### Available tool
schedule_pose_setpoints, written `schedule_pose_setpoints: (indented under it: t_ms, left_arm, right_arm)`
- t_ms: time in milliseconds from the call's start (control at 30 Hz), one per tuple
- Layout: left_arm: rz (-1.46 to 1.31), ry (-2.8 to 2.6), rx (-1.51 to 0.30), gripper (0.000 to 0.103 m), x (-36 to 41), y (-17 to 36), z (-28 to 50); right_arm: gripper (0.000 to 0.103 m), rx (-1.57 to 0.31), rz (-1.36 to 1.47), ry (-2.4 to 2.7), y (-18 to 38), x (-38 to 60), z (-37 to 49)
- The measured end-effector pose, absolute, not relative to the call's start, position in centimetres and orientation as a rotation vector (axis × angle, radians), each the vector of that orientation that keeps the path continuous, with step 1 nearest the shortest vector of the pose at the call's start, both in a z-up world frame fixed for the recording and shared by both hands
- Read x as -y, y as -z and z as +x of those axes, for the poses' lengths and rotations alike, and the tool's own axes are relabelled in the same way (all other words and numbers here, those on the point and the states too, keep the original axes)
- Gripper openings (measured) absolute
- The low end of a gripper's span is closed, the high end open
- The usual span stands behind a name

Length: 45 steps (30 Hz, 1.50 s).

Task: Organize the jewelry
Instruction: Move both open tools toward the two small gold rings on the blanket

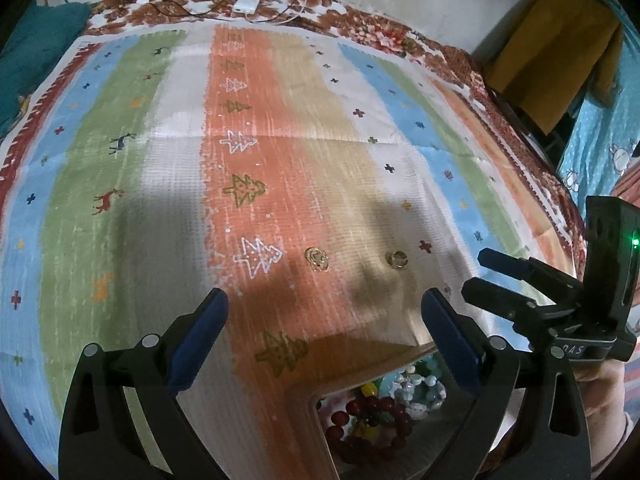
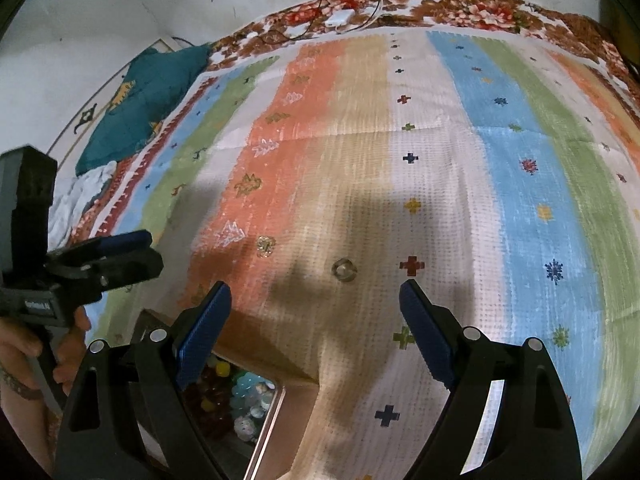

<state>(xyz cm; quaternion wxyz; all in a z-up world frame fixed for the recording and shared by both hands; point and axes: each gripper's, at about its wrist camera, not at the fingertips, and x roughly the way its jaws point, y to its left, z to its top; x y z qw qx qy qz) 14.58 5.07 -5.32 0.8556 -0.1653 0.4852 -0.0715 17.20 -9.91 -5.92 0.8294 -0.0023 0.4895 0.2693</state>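
Observation:
A gold earring (image 1: 317,259) and a small gold ring (image 1: 396,259) lie on the striped cloth (image 1: 280,140), apart from each other. My left gripper (image 1: 324,308) is open and empty, hovering just short of them. A wooden box (image 1: 316,372) holding bead bracelets (image 1: 376,412) sits under it. In the right wrist view the ring (image 2: 345,269) lies just ahead of my open, empty right gripper (image 2: 316,300), with the earring (image 2: 265,246) to its left and the box (image 2: 280,392) of beads (image 2: 236,396) at lower left.
The right gripper's body (image 1: 560,292) shows at the right edge of the left view; the left gripper's body (image 2: 80,272) at the left of the right view. A white charger with cables (image 1: 246,5) lies at the far edge. A teal cushion (image 2: 148,100) lies far left.

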Motion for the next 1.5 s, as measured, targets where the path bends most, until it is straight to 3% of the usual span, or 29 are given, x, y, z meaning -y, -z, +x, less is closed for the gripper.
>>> schedule_pose_setpoints:
  t_ms: [467, 967, 1300, 1433, 1500]
  left_arm:
    - [-0.369, 0.155, -1.107, 0.095, -5.6, 7.5, 18.0]
    - [-0.345, 0.201, -1.182, 0.084, -4.4, 9.1, 20.8]
    - [-0.329, 0.163, -1.264, 0.069, -4.2, 11.0, 22.3]
    - [-0.317, 0.149, -1.254, 0.057, -4.2, 10.7, 22.8]
    - [-0.316, 0.161, -1.261, 0.057, -4.1, 10.7, 23.0]
  right_arm:
    - [0.086, -1.099, -0.03, -0.553, 7.9, 9.1, 19.3]
    - [0.086, -1.132, -0.066, -0.535, 9.4, 8.1, 21.0]
    - [0.086, -1.155, -0.085, -0.527, 10.5, 7.8, 21.8]
    - [0.086, -1.162, -0.086, -0.526, 10.9, 7.7, 22.3]
    - [0.08, -1.166, -0.092, -0.522, 11.2, 7.6, 22.5]
